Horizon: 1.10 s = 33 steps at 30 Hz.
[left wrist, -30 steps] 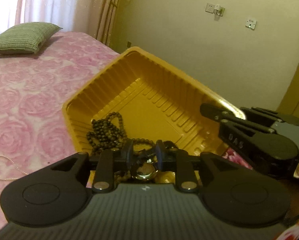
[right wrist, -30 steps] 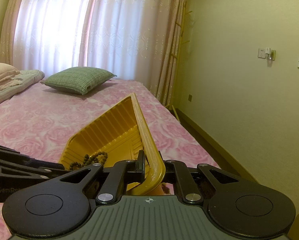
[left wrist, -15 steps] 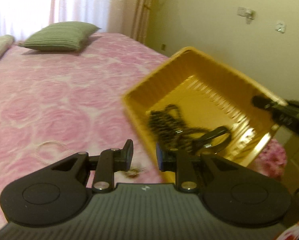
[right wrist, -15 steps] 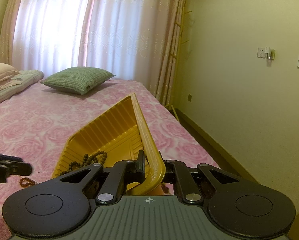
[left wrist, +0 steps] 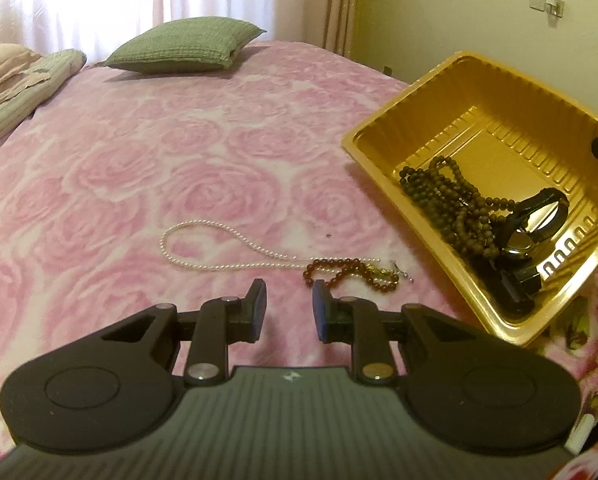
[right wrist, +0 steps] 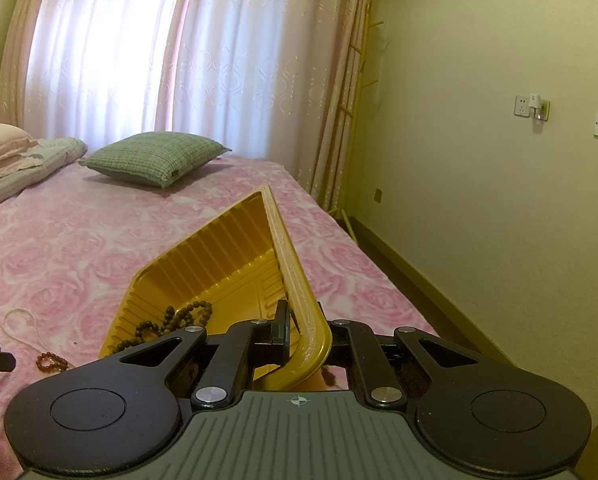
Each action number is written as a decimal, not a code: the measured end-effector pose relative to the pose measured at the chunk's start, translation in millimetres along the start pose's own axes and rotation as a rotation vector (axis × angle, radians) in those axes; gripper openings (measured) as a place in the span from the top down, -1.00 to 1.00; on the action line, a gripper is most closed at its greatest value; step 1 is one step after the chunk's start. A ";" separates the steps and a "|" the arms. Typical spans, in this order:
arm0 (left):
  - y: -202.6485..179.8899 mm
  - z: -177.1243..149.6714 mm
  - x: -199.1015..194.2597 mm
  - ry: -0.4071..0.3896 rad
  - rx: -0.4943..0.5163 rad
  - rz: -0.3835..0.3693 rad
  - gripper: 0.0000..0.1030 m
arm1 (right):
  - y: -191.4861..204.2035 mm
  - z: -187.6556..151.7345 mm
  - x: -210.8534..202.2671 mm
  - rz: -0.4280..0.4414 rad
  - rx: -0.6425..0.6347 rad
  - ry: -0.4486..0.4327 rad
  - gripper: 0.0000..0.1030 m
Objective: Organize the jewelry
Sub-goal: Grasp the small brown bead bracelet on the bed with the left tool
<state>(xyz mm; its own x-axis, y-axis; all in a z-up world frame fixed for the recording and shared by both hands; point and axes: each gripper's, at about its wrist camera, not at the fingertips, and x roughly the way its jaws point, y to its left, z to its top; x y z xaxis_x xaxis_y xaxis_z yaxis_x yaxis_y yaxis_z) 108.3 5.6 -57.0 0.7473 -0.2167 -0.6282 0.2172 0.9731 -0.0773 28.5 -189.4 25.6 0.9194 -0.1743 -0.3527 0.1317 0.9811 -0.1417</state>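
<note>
A yellow plastic tray (left wrist: 379, 168) rests tilted at the bed's right edge, holding a dark bead necklace (left wrist: 447, 204) and a black watch (left wrist: 535, 224). My right gripper (right wrist: 305, 332) is shut on the tray's (right wrist: 283, 248) near rim; the dark beads (right wrist: 171, 320) show inside. On the pink bedspread lie a pearl necklace (left wrist: 239, 266) and a red-brown bead bracelet (left wrist: 351, 274). My left gripper (left wrist: 287, 292) hovers just short of the bracelet, open, with nothing between its fingers. The right wrist view also shows the pearl necklace (right wrist: 9, 324) and the bracelet (right wrist: 51, 362).
A green pillow (left wrist: 187, 48) lies at the far end of the bed, with folded bedding (left wrist: 15, 88) at far left. Curtains and a cream wall (right wrist: 479, 200) bound the room. The bed's edge runs just right of the tray.
My left gripper swung from over the tray leftward and down to the bedspread, its jaws the same width. The right gripper and tray stayed still.
</note>
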 end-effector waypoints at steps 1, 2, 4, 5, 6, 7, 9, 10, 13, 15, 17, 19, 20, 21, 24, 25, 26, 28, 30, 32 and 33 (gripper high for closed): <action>-1.9 0.6 3.3 -0.002 0.007 -0.004 0.58 | 0.2 -0.3 0.5 0.000 -0.001 0.000 0.83; -4.6 1.2 6.7 -0.003 0.009 -0.007 0.58 | 0.4 -0.5 1.0 -0.001 -0.001 0.001 0.83; -6.3 2.7 12.7 -0.009 0.005 -0.013 0.58 | 0.9 -0.8 1.5 -0.002 -0.001 0.001 0.83; -7.5 3.6 15.7 -0.012 0.000 -0.014 0.58 | 1.0 -1.3 2.2 -0.003 -0.002 0.002 0.83; -7.6 4.9 18.2 -0.012 -0.007 -0.016 0.58 | 1.3 -1.6 2.7 -0.004 -0.004 0.002 0.83; -7.4 6.4 20.3 -0.012 -0.015 -0.016 0.58 | 0.6 -2.2 3.0 -0.004 -0.003 0.003 0.83; -8.3 10.0 25.9 -0.011 -0.023 -0.019 0.58 | -0.3 -2.9 3.9 -0.005 -0.004 0.005 0.83; -9.7 11.3 29.7 -0.004 -0.015 -0.015 0.58 | -0.1 -3.1 4.4 -0.006 -0.004 0.005 0.83; -13.6 12.4 39.7 0.015 0.020 0.002 0.59 | -0.1 -3.2 4.8 -0.006 -0.004 0.005 0.83; -14.3 11.7 44.2 0.025 0.030 0.013 0.67 | 0.0 -3.5 5.2 -0.006 -0.005 0.005 0.83; -15.1 9.7 46.9 0.031 0.041 0.021 0.75 | 0.3 -3.4 5.4 -0.007 -0.004 0.006 0.83; -14.7 8.2 46.7 0.030 0.042 0.022 0.83 | 0.5 -3.6 6.0 -0.007 -0.004 0.006 0.83; -14.1 8.1 45.8 0.032 0.043 0.021 0.92 | 0.7 -3.8 6.1 -0.007 -0.004 0.006 0.83; -14.1 8.1 45.2 0.033 0.045 0.022 0.91 | 1.0 -4.0 6.3 -0.007 -0.004 0.005 0.83; -12.9 9.0 41.5 0.037 0.051 0.022 0.92 | 0.3 -3.8 6.5 -0.006 -0.004 0.005 0.83; -11.7 9.5 39.2 0.038 0.048 0.023 0.92 | 0.3 -3.9 6.5 -0.006 -0.004 0.005 0.83; -11.2 10.0 36.5 0.036 0.046 0.024 0.92 | 0.4 -4.1 7.0 -0.006 -0.003 0.005 0.83; -9.3 11.4 30.6 0.029 0.041 0.019 0.92 | 0.4 -4.0 7.1 -0.007 -0.005 0.005 0.83; -6.7 14.6 23.1 0.014 0.039 0.022 0.92 | 0.2 -4.1 7.4 -0.006 -0.003 0.005 0.83; -4.1 18.3 16.6 0.002 0.036 0.021 0.92 | 0.3 -4.1 7.0 -0.006 -0.004 0.005 0.83; -2.5 20.8 13.1 -0.004 0.030 0.019 0.92 | 0.7 -4.3 7.2 -0.006 -0.004 0.004 0.83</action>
<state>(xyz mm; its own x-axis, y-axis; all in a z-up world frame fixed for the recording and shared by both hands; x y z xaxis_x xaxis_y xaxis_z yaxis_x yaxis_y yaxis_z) 130.6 -1.4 -48.8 0.7542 -0.1988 -0.6259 0.2217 0.9742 -0.0423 33.5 -190.3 19.0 0.9171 -0.1803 -0.3555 0.1353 0.9797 -0.1478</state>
